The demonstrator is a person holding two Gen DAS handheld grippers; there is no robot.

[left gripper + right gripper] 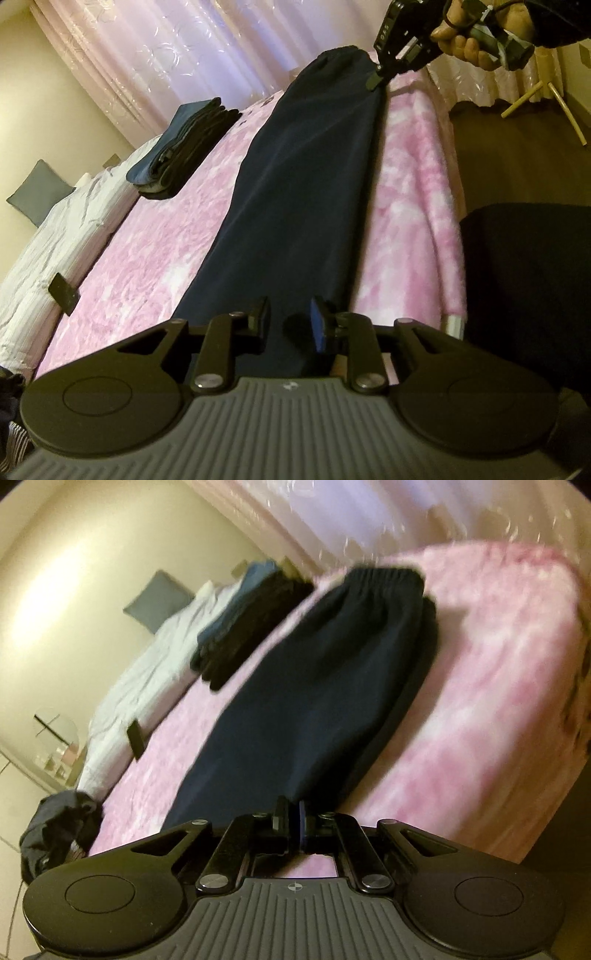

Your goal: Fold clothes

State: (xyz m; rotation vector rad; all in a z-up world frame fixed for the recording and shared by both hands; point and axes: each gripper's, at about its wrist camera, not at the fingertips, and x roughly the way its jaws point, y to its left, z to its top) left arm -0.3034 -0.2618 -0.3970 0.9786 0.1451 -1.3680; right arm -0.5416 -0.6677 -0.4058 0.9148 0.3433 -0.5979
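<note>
Two grippers work navy trousers (295, 192) lying lengthwise near the bed's (413, 206) side edge. Left gripper (290, 328) is spread apart above one end, pinching nothing. Right gripper (294, 819) is closed on the cloth's edge.

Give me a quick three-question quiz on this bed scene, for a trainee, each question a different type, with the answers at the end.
1. True or false: the left gripper has its jaws shut.
2. Multiple choice: in the left wrist view, where is the folded pile of clothes relative to the navy trousers?
A. To their left, apart from them, on the bed
B. Stacked on top of them
C. On the floor
3. Fill in the blank: the fluffy blanket under the trousers is ___ and white.

Key: 1 false, the jaws stand open above the trousers; 2 A; 3 pink.
</note>
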